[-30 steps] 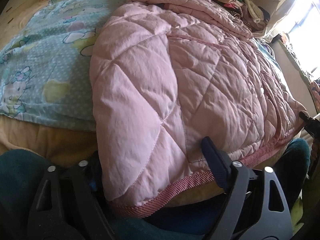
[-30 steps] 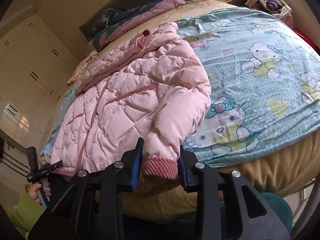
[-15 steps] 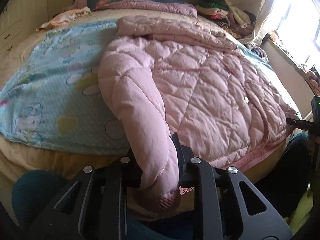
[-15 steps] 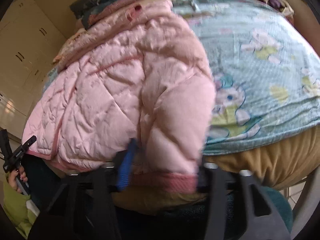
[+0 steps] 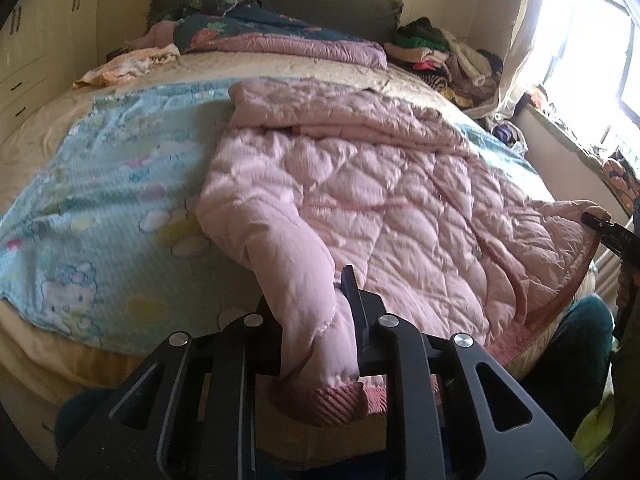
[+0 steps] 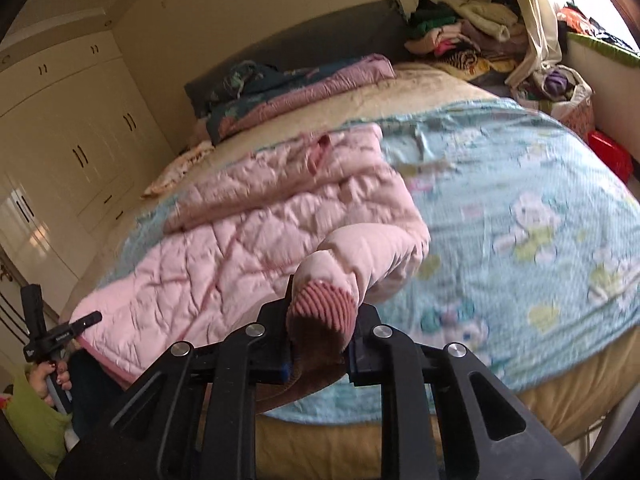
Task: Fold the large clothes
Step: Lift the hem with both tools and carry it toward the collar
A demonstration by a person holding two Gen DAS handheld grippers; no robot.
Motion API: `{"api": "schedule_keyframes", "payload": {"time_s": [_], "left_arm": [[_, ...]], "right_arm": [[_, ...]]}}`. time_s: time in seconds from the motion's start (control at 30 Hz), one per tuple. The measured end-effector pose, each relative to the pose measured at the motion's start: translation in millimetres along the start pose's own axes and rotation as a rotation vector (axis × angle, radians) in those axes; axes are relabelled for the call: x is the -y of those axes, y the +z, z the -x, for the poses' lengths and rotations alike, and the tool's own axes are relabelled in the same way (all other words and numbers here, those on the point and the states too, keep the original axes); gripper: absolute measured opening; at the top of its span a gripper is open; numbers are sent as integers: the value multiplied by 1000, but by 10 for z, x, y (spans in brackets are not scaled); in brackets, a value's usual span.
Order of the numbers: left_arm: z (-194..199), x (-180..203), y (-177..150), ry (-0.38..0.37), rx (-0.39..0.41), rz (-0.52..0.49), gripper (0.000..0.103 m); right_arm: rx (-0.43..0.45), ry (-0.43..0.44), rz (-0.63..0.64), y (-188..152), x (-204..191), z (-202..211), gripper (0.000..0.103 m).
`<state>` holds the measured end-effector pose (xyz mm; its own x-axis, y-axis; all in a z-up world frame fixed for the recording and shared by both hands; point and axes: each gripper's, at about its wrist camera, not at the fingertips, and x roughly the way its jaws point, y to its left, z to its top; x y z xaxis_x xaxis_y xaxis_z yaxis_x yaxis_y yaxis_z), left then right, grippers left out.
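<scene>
Both sleeves are up off the bed now, where a second ago they lay flat on it with the claws open around the cuffs. Left claw (image 5: 316, 332) is clamped tight on the left sleeve (image 5: 296, 280) just above its ribbed cuff, the pink padding bunched between the black fingers and the cuff hanging below them. Right claw (image 6: 320, 336) is closing down on the ribbed cuff (image 6: 322, 304) of the other sleeve, and the pads are already pressing on it, the cuff bulging up between them.

The pink quilted jacket (image 5: 400, 208) itself lies spread across the bed (image 5: 280, 66), front up, on the light blue cartoon-print sheet (image 5: 100, 184). Its hem hangs over the near edge of the mattress. From the right wrist view the jacket (image 6: 240, 248) runs away to the left, and the raised sleeve arches up from its body to the claw.

Further back, a folded purple quilt (image 5: 296, 44) sits by the dark headboard (image 5: 320, 4), and a heap of mixed clothes (image 5: 440, 52) is piled in the corner by the window. Cream wardrobes (image 6: 64, 136) line the far wall.
</scene>
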<state>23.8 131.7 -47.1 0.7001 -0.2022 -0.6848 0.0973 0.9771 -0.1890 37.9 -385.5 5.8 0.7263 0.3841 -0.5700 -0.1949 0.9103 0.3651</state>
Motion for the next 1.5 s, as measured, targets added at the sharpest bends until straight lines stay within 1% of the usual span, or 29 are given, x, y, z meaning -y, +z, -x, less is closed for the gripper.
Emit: {"api": "schedule_keyframes", "payload": {"time_s": [0.2,0.47,0.87,1.23,1.5], "left_arm": [[42,-18,216,4,43,14,13],[54,14,468,16,82,-3,13],[30,-4,852,2,122,-14,13],[156,-21,1227,-12,206,-3,13],[270,3,1511,-27,248,1,13]], "right_arm": [[43,22,-16,273,-30,-4,16],[84,35,0,542,-127,-34,15],[121,44,-8,732,-148,-50,15],[180,52,-17,1010,-190,27,14],[216,54,-3,1260,-326,93,14]]}}
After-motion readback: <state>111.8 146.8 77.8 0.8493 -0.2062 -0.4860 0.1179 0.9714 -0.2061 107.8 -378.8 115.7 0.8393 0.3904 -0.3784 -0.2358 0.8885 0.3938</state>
